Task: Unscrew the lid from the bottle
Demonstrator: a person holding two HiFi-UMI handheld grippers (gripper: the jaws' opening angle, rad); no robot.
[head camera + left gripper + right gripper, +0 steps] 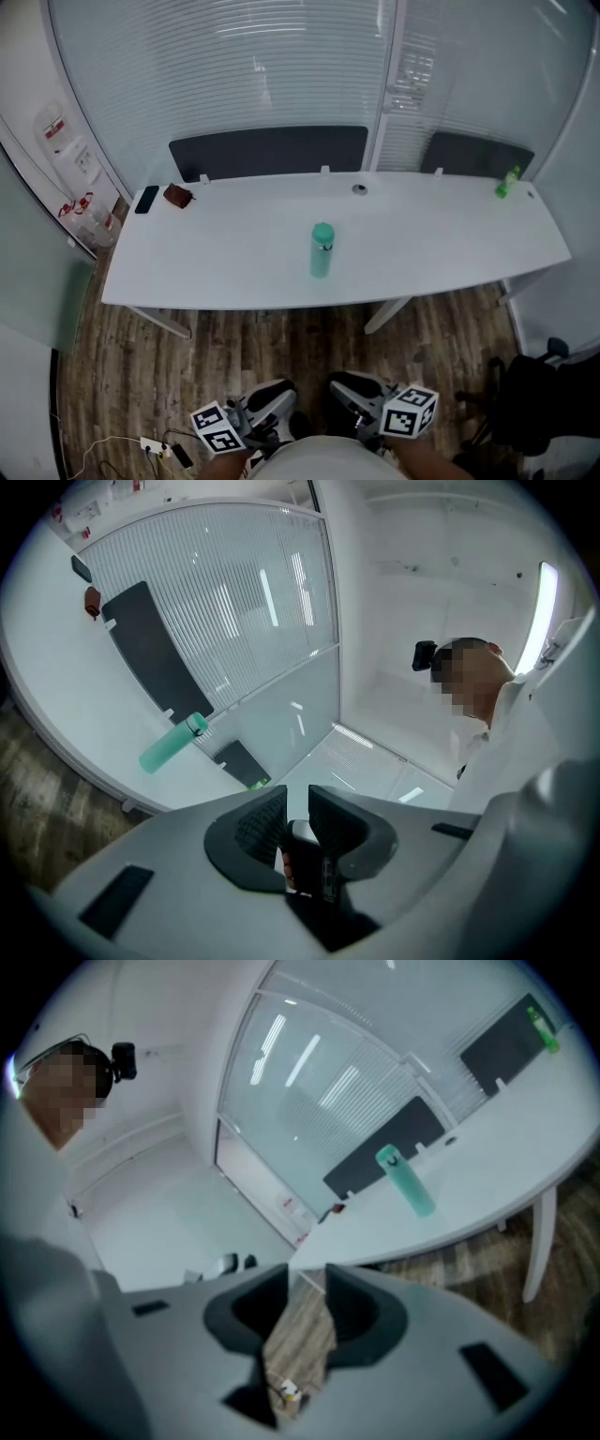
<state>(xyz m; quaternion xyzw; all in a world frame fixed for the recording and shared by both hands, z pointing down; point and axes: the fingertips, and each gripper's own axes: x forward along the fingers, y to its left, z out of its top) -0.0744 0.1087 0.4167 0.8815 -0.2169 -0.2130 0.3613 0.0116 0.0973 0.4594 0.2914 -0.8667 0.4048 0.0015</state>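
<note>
We see a slim mint-green bottle (322, 255) standing upright near the middle of the white surface (216, 258), somewhat closer to its front edge than to its back. Its rounded lid (322, 230), the same green, is still seated on top, with a small dark mark just below it.
</note>
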